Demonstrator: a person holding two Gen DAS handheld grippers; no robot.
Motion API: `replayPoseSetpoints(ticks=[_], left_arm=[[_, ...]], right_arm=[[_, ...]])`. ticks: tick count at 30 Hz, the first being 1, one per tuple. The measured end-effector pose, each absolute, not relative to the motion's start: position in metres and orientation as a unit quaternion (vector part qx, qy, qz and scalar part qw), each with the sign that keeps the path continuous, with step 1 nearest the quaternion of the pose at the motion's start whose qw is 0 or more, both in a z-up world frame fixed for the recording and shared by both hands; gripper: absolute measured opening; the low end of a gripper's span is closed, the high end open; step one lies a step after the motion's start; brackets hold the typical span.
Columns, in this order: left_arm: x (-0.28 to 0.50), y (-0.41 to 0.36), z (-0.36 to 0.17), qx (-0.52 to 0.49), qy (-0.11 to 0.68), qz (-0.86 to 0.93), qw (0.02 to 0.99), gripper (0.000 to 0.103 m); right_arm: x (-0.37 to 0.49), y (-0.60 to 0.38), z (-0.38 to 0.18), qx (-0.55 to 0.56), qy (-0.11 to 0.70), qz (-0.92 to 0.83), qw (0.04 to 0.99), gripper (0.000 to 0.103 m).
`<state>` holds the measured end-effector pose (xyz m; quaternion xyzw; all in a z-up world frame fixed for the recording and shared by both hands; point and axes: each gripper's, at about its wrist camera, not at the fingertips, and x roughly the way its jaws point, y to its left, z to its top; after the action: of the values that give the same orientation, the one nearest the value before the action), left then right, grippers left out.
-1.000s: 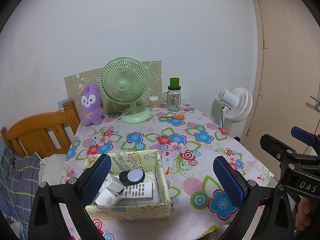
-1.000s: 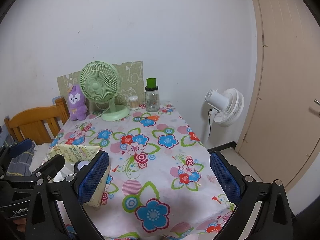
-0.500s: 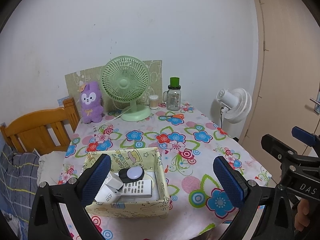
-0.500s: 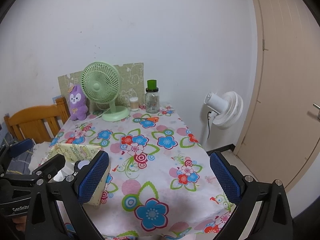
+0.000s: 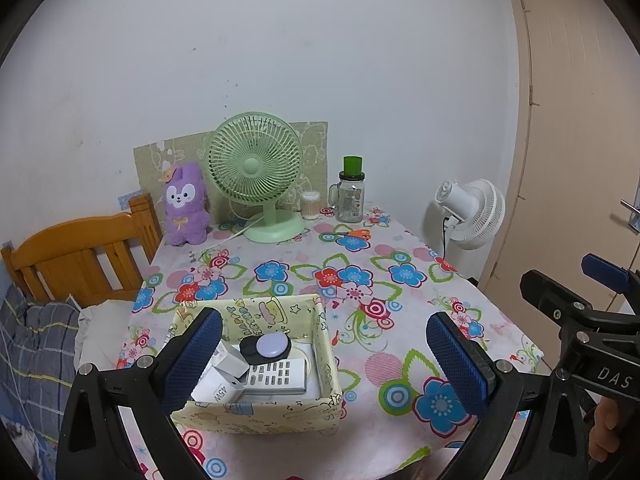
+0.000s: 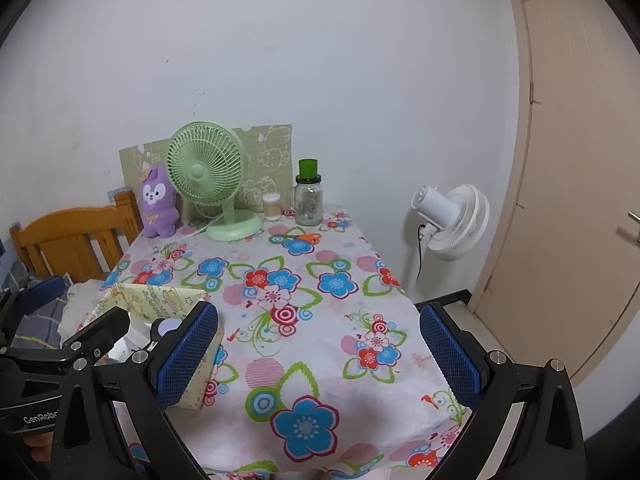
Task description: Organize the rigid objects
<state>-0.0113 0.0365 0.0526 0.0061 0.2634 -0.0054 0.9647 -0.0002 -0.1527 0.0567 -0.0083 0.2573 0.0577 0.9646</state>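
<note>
A pale yellow patterned box stands near the table's front left. Inside lie a white remote, white chargers and a round lilac-topped puck. My left gripper hovers open above and in front of the box, nothing between its blue pads. My right gripper hangs open over the table's front right, holding nothing; the box sits at its left finger. Orange-handled scissors lie at the far side.
At the back stand a green desk fan, a purple plush toy, a cotton-swab jar and a green-lidded glass jar. A wooden chair is left, a white floor fan and a door right.
Both grippers have drawn back and up slightly from the table, so the box and table look a little farther away. Both stay open; nothing on the table moved.
</note>
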Motion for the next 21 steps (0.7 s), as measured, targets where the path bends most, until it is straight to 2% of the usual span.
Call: replayPoseSetpoints(ticks=[21], left_arm=[[-0.0091,0.0335,0.0508,0.009,0.266,-0.007,0.964,0.103]], right_arm=[[0.0051,-0.1533,0.0547,-0.01,0.264,0.058,0.963,0.102]])
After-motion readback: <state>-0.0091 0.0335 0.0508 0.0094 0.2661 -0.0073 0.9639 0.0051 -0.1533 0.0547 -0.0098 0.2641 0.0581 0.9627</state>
